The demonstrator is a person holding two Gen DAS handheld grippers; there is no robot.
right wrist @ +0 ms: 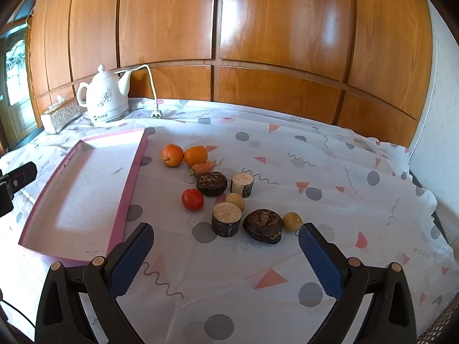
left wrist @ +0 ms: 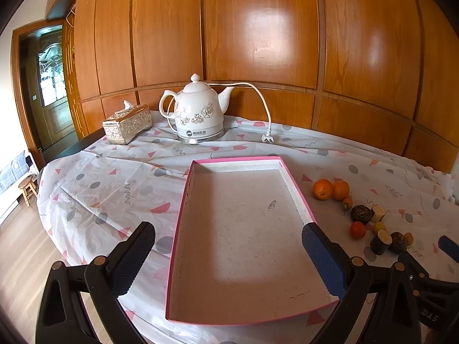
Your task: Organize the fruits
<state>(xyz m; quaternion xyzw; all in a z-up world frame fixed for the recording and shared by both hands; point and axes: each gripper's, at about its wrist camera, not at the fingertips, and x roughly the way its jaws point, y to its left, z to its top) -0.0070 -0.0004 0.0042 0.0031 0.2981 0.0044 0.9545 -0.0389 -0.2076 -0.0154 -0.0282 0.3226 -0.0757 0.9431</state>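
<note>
- Centre of the left wrist view: pink-edged tray [left wrist: 238, 238], shallow, white inside, nothing in it, lying flat on the patterned tablecloth [left wrist: 114, 189].
- Left gripper [left wrist: 229, 258] hangs over the near end of the tray, claw spread wide, nothing between the fingers. Its right finger [left wrist: 321, 255] overlaps the tray's right rim in the frame; contact can't be confirmed.
- Right gripper [right wrist: 225, 255] sits low centre of the right wrist view, claw also wide, holding nothing, above bare cloth just short of the fruit.
- Fruit is all on the cloth right of the tray, none inside it. In the right wrist view, centre of frame:
  - two oranges [right wrist: 172, 155] touching each other, nearest the tray's far right corner
  - small carrot [right wrist: 202, 168] just below them
  - dark round lump [right wrist: 211, 183] with a pale cut chunk [right wrist: 242, 184] beside it
  - tomato [right wrist: 192, 199] lower left of that lump
  - small yellow-brown fruit [right wrist: 235, 200], and a second one [right wrist: 292, 221] at the right end of the cluster
  - dark cut chunk with a pale top [right wrist: 226, 219] and another dark lump [right wrist: 263, 225], closest to the right gripper
- Upper left of the right wrist view: white kettle [right wrist: 104, 97] with its cord and plug [right wrist: 156, 113] loose on the cloth, tissue box [right wrist: 61, 114] to its left, both against the wood panel wall [right wrist: 258, 43].
</note>
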